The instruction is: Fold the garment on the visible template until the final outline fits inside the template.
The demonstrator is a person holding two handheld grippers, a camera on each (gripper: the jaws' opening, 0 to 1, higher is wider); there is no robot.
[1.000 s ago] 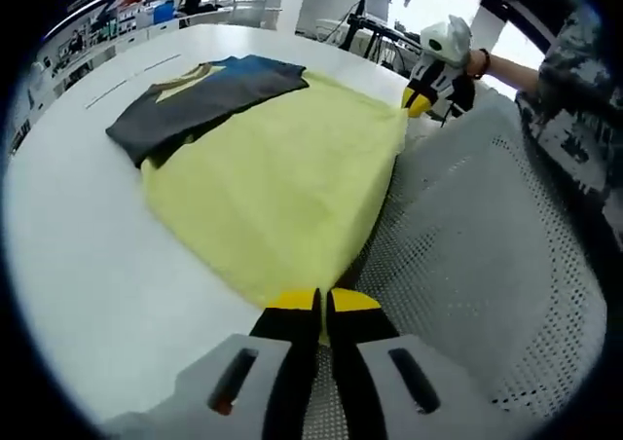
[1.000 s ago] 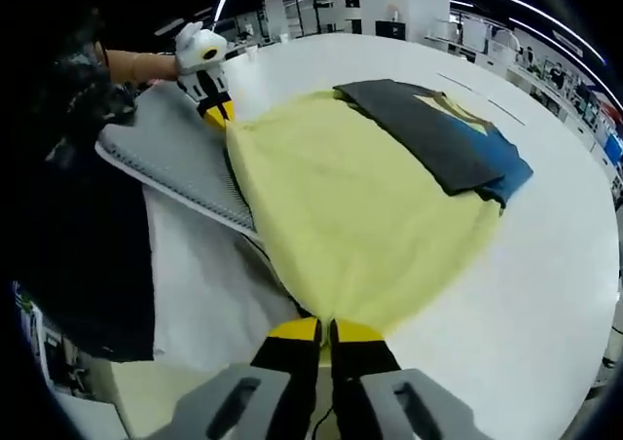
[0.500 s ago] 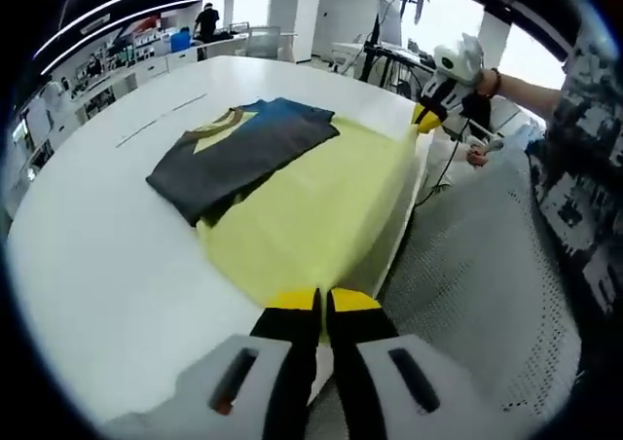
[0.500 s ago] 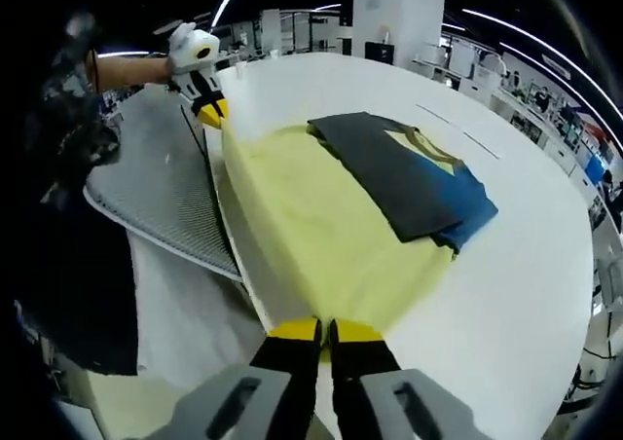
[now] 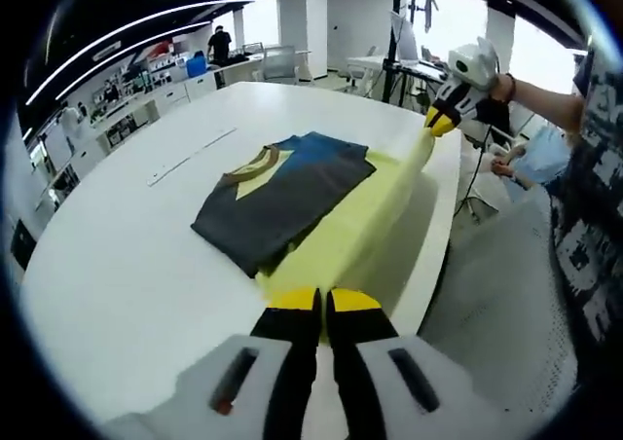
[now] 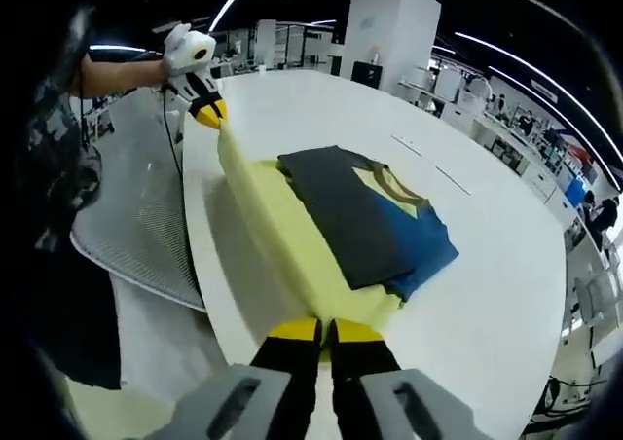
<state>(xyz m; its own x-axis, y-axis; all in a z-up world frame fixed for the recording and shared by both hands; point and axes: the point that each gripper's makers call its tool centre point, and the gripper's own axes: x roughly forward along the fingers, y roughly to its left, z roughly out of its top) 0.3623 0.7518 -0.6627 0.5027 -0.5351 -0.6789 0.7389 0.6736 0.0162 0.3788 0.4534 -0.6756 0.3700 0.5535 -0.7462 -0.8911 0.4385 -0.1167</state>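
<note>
Both grippers — left gripper (image 5: 321, 302), right gripper (image 6: 322, 331) — fingers clamped on the yellow sheet (image 5: 355, 236), have lifted its edge. It now rises toward the dark garment (image 5: 282, 192) at frame centre — folding under way.

Grey gripper bodies carry black fingers (image 5: 294, 338) tipped yellow; the person's sleeve (image 5: 596, 119) is black-and-white patterned.

Yellow sheet (image 5: 365, 231) lifted off near tabletop (image 5: 127, 294) edge by both grippers, pulled taut, now narrower strip beside dark garment (image 5: 282, 192).
</note>
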